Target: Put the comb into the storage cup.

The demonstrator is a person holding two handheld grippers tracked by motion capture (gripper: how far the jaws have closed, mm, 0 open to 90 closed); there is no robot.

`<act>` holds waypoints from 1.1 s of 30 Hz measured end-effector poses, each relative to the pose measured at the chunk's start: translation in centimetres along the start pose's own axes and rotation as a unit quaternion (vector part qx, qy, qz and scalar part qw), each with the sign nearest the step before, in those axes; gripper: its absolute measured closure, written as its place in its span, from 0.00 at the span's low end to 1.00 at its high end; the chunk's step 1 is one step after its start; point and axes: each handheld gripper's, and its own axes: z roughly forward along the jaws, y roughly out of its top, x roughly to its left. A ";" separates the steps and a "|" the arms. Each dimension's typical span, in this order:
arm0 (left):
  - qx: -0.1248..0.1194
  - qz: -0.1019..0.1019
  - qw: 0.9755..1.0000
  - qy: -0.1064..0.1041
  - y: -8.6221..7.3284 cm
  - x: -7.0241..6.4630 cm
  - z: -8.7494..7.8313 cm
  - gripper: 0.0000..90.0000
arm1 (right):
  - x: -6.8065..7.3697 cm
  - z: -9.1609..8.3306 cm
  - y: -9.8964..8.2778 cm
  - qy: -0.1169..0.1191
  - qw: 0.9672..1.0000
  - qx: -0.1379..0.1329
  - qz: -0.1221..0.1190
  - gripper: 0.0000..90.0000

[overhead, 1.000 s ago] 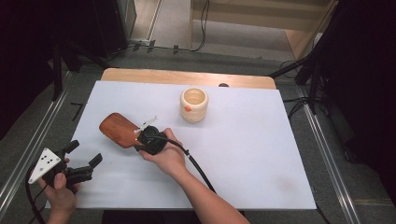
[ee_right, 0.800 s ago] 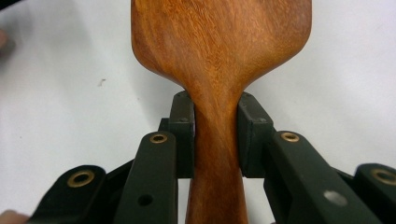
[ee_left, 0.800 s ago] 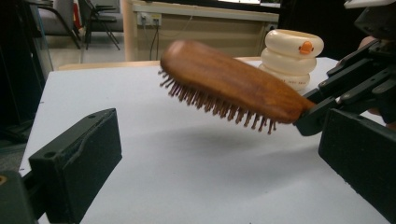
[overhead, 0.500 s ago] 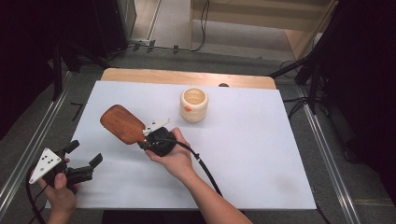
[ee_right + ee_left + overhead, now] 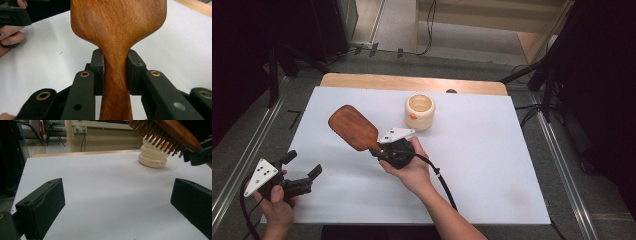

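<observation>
A wooden hairbrush [image 5: 353, 127] hangs above the white table, its paddle toward the far left and its bristles facing down. My right gripper [image 5: 380, 150] is shut on the hairbrush handle [image 5: 115, 75], with both pads pressed against the narrow neck. In the left gripper view the brush head [image 5: 165, 132] shows at the top right with its bristles over a cream ribbed cup [image 5: 153, 155]. My left gripper [image 5: 302, 167] rests at the table's near left corner, jaws wide open with nothing between them. The cream cup [image 5: 419, 111] stands upright at the far middle.
The white board [image 5: 492, 165] lies on a wooden table whose far edge [image 5: 412, 82] shows. Metal rails [image 5: 562, 150] run along both sides. The right gripper's black cable [image 5: 439, 180] trails toward the near edge. A beige cabinet [image 5: 105, 137] stands beyond the table.
My right gripper has carried the hairbrush up and toward the far right, nearer the cup. The left gripper has stayed where it was.
</observation>
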 end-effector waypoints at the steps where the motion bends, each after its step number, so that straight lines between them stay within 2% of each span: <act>1: 0.000 0.000 1.000 0.000 0.0 0.0 0.0 0.00 | -0.1 -0.3 -0.1 0.000 1.000 -0.002 0.003 0.77; 5: 0.000 0.000 1.000 0.001 0.0 0.0 0.0 0.00 | -0.3 -1.5 -0.3 -0.002 1.000 -0.017 0.007 0.77; 11: 0.001 0.001 1.000 0.002 0.0 0.0 0.0 0.00 | -0.6 -2.5 -0.6 -0.003 1.000 -0.026 0.007 0.77; 23: 0.004 0.004 1.000 0.005 0.0 -0.2 0.0 0.00 | -1.5 -4.5 -1.6 -0.019 0.999 -0.048 0.011 0.77; 26: -0.001 0.017 1.000 0.003 0.2 -0.5 0.0 0.00 | -1.8 -5.0 -1.9 -0.022 0.998 -0.055 0.012 0.77; 29: 0.011 0.038 0.999 0.001 0.5 -1.1 0.3 0.00 | -2.0 -5.5 -2.3 -0.025 0.998 -0.063 0.014 0.77; 33: 0.010 0.040 0.999 -0.013 1.2 -2.0 0.6 0.00 | -2.4 -6.2 -3.0 -0.029 0.997 -0.072 0.023 0.77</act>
